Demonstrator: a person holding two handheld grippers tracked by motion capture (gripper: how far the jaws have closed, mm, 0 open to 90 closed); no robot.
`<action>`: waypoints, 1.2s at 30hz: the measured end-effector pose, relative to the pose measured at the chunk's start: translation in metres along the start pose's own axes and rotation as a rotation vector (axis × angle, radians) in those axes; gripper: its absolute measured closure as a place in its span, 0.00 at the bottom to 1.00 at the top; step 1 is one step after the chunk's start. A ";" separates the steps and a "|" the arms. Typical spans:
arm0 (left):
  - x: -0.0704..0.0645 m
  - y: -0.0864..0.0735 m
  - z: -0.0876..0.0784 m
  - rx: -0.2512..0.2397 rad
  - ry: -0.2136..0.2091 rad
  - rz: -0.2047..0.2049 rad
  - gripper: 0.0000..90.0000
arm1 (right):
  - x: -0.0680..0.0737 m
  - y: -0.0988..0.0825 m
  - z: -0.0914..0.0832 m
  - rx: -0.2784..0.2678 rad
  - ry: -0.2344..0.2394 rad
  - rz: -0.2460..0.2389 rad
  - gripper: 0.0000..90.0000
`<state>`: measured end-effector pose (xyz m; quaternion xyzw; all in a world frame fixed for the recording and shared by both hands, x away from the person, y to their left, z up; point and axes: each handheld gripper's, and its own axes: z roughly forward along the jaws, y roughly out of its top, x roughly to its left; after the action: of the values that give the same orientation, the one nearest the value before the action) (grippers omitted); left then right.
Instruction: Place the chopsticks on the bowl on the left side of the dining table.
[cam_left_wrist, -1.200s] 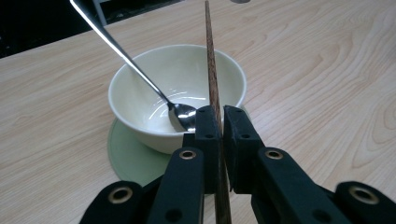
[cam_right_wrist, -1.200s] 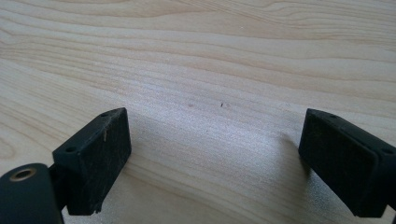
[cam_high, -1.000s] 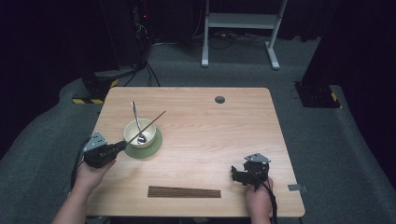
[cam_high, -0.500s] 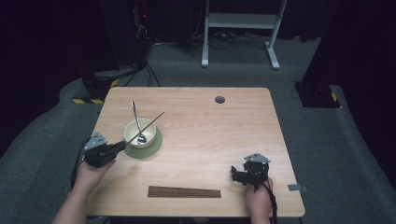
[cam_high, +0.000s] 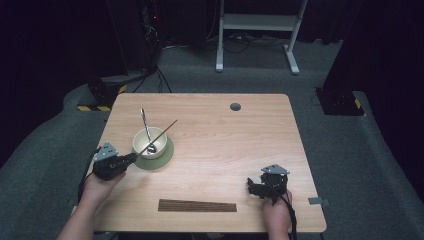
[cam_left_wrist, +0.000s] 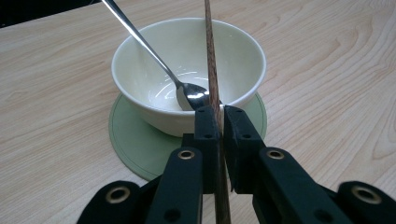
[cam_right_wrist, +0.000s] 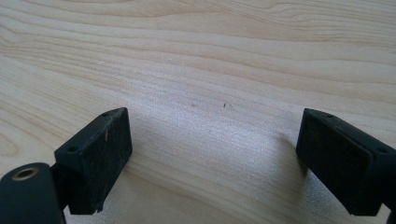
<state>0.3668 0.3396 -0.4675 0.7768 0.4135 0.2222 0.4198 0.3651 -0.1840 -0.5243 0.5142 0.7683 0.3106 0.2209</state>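
The left hand-held gripper clamps a wooden chopstick slanting across the white bowl; the right hand-held gripper gapes wide, holding nothing, above bare desk

The tabletop is evenly lit from above while the room around it lies dark. The bowl shows glare inside; the high view is soft.

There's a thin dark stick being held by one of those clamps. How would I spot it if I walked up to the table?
Look at the wooden table, left side, where a cream bowl sits on a green coaster. The left gripper pinches a dark wooden chopstick slanting across the bowl's rim. Unlike the shiny metal spoon beside it, it is brown, straight and matte.
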 end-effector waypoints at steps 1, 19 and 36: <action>0.001 0.000 0.000 0.001 0.001 0.000 0.91 | 0.000 0.000 0.000 0.000 0.001 0.000 0.11; -0.020 0.006 -0.030 -0.081 -0.008 -0.007 0.68 | 0.001 0.000 0.000 0.001 0.004 0.003 0.11; -0.077 -0.005 -0.016 0.050 -0.081 0.105 0.59 | 0.001 0.000 0.000 0.001 0.009 0.003 0.11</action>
<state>0.3101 0.2844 -0.4627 0.8161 0.3602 0.2018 0.4044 0.3646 -0.1835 -0.5241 0.5139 0.7688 0.3129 0.2167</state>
